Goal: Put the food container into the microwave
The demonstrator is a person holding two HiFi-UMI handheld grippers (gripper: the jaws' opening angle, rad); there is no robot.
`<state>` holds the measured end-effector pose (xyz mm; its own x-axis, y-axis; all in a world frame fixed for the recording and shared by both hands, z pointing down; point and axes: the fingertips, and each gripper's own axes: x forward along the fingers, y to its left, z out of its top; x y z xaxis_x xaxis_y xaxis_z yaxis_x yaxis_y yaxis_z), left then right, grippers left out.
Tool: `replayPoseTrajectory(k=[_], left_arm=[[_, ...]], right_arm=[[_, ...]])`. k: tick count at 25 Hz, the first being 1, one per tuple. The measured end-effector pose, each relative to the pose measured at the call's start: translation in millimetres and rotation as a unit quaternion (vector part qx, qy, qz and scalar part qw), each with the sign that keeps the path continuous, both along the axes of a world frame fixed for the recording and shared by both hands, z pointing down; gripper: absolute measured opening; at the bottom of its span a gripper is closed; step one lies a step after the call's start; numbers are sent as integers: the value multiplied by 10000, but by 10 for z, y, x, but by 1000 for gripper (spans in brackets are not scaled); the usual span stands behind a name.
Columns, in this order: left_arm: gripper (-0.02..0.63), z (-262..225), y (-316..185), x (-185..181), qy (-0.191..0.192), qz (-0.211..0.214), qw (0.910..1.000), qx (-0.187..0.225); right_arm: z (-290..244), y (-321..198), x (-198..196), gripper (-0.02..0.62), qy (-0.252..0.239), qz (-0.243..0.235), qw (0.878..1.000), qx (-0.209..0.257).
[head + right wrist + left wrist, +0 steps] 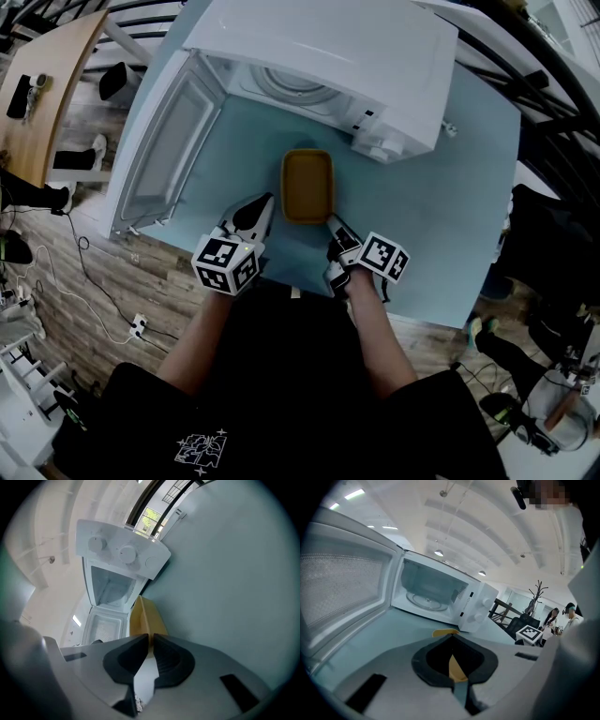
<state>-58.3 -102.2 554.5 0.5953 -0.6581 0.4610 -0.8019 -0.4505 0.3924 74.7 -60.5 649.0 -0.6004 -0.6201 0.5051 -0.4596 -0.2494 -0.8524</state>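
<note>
A yellow food container (307, 183) lies on the pale blue table (431, 187) just in front of the white microwave (328, 56). The microwave's door (173, 141) is swung wide to the left, and the glass turntable (425, 601) shows inside. My right gripper (330, 219) meets the container's near right corner, and its jaws look shut on the rim (144, 616). My left gripper (270, 199) is shut just left of the container, apparently not touching it. Yellow shows beyond its tips (443, 632).
The open door reaches past the table's left edge. A wooden desk (42, 103) stands at the upper left, with cables and a power strip (139, 325) on the floor. Railings run behind the table. People (555, 616) stand far off to the right.
</note>
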Motion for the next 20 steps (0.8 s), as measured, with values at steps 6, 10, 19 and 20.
replayPoseTrajectory(k=[6, 10, 19, 20], left_arm=[[8, 7, -27, -33, -15, -19, 10000, 6], [8, 4, -58, -60, -16, -32, 10000, 9], [8, -13, -151, -142, -22, -43, 10000, 46], [8, -14, -161, -155, -26, -44, 10000, 46]], right_arm=[[-40, -40, 8, 32, 27, 5, 10000, 44], [-74, -84, -7, 28, 69, -48, 9999, 96], [-119, -170, -72, 21, 93, -99, 9997, 201], [-125, -181, -81, 20, 94, -105, 9997, 216]])
